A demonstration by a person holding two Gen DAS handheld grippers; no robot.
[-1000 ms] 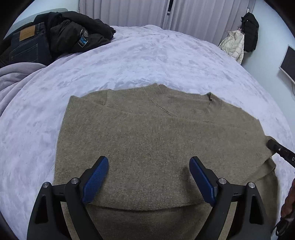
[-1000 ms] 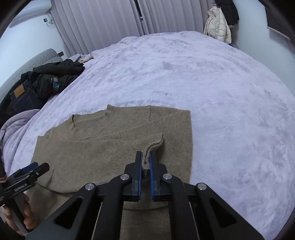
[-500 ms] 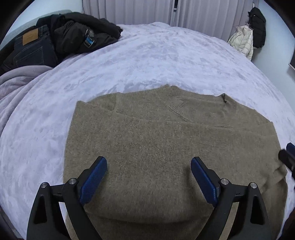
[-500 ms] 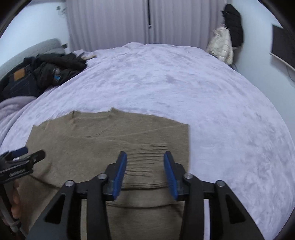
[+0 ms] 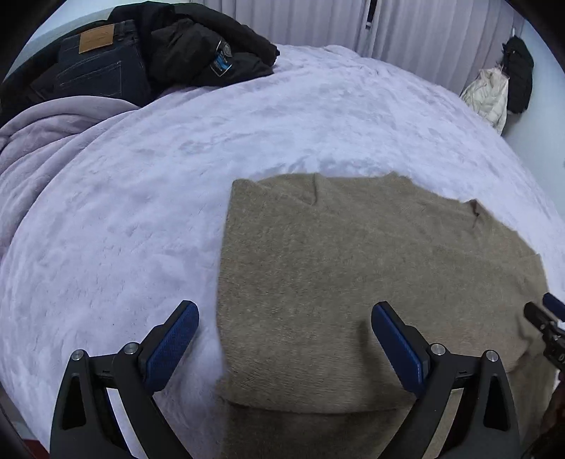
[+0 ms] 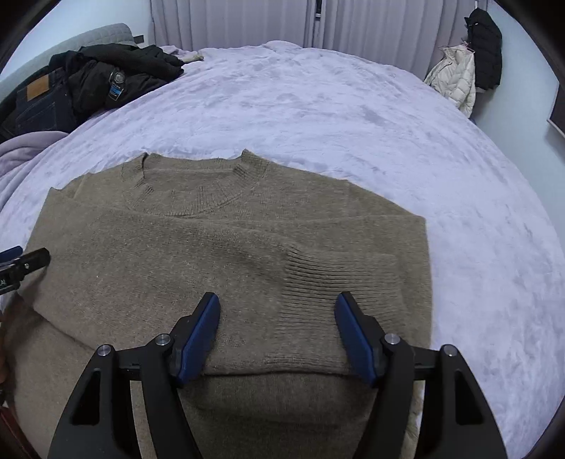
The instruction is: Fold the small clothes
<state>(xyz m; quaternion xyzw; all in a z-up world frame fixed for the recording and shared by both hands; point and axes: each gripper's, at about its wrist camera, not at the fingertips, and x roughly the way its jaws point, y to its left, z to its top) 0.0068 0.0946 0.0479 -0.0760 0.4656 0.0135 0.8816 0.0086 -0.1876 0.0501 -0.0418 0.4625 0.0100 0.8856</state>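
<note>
A tan knit sweater (image 6: 226, 247) lies flat on the lavender bed cover (image 6: 353, 106), both sleeves folded across its body, ribbed cuff (image 6: 328, 279) on top. It also shows in the left wrist view (image 5: 353, 282). My right gripper (image 6: 277, 332) is open and empty, low over the cuff near the sweater's right side. My left gripper (image 5: 284, 347) is open and empty, straddling the sweater's left edge. Each gripper's tip shows at the other view's edge: the right one (image 5: 543, 317), the left one (image 6: 24, 263).
Dark jeans (image 5: 95, 67) and a black jacket (image 5: 197, 46) are piled at the far left of the bed, with a grey blanket (image 5: 42, 141) beside them. Coats (image 6: 469, 63) hang on the right wall. Curtains (image 6: 247, 21) run along the back.
My right gripper has opened, let go of the sleeve cuff and left it lying on the sweater. My left gripper has moved left to the sweater's left edge.
</note>
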